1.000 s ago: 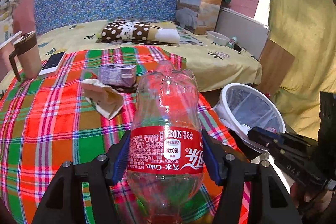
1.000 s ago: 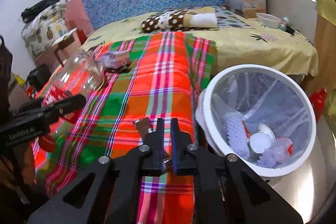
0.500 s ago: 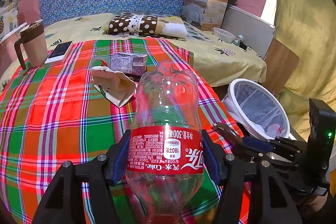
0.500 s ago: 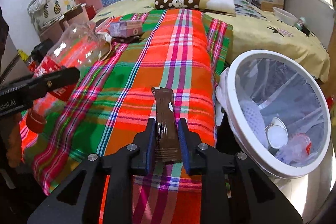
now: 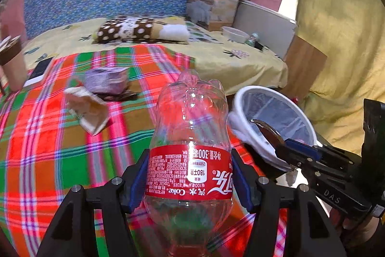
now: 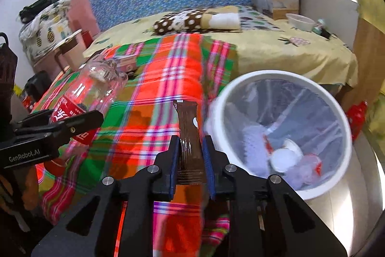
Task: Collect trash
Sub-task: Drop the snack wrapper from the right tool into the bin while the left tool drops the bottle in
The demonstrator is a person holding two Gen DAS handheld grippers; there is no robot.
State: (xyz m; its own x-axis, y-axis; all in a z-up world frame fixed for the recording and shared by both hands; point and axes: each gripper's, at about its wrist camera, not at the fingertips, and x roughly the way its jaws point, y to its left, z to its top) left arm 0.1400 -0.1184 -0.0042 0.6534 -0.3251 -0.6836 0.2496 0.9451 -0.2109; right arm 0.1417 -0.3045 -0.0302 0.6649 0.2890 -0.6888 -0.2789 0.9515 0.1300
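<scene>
My left gripper [image 5: 190, 182] is shut on an empty clear Coke bottle [image 5: 190, 136] with a red label, held above the plaid blanket [image 5: 48, 148]. The bottle also shows in the right wrist view [image 6: 89, 98]. My right gripper [image 6: 191, 155] is shut on a brown snack wrapper [image 6: 189, 129], lifted off the blanket just left of the white trash bin [image 6: 284, 134]. In the left wrist view the right gripper [image 5: 284, 143] holds the wrapper [image 5: 267, 129] over the bin's near rim [image 5: 240, 110]. The bin holds several pieces of trash.
A crumpled paper carton [image 5: 86, 110] and a small purple box [image 5: 105, 81] lie on the blanket. A brown mug [image 5: 12, 64] and a phone [image 5: 38, 71] sit at the left. A pillow [image 5: 142, 30], cardboard box [image 5: 211, 6] and bowl [image 5: 234, 34] are on the bed behind.
My right gripper closed on the brown wrapper, lifted it off the blanket and carried it right toward the bin. My left gripper kept hold of the bottle and shifted slightly.
</scene>
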